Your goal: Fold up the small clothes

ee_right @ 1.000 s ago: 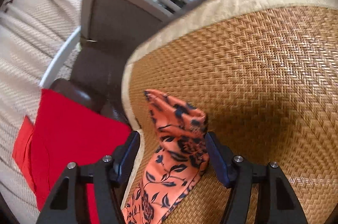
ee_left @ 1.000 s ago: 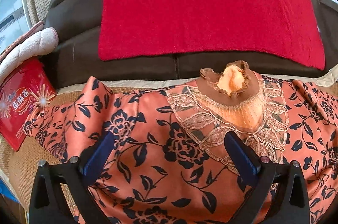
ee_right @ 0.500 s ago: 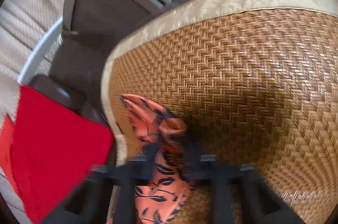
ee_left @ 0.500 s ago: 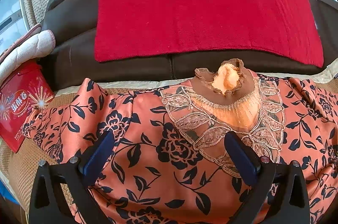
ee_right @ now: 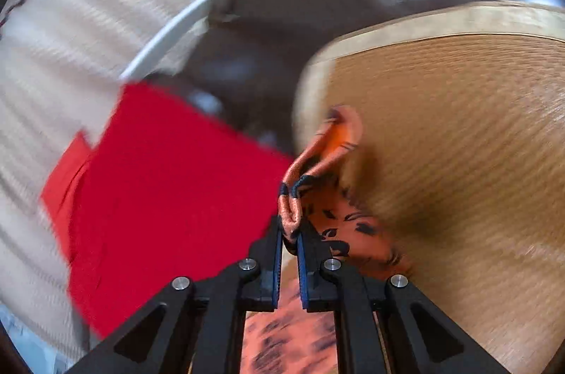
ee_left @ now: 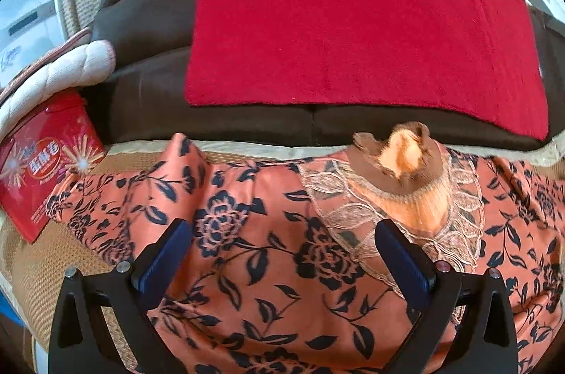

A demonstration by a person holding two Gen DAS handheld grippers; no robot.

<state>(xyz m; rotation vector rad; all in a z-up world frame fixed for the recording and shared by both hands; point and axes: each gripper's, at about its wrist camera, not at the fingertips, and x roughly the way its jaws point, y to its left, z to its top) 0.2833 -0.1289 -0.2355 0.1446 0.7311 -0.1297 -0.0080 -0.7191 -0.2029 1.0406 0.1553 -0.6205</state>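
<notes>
Once the right gripper (ee_right: 290,231) had pinched the blouse's (ee_left: 268,254) sleeve (ee_right: 319,162) and lifted it off the mat (ee_right: 459,134), folding could begin; the left gripper (ee_left: 282,254), fingers spread, hovered below the collar (ee_left: 399,158).

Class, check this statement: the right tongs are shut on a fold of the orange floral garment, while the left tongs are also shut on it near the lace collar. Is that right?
Not quite. The left tongs stand open above the orange floral garment, gripping nothing, as the left wrist view shows. The rest holds: the right tongs are shut on a fold of it.
</notes>
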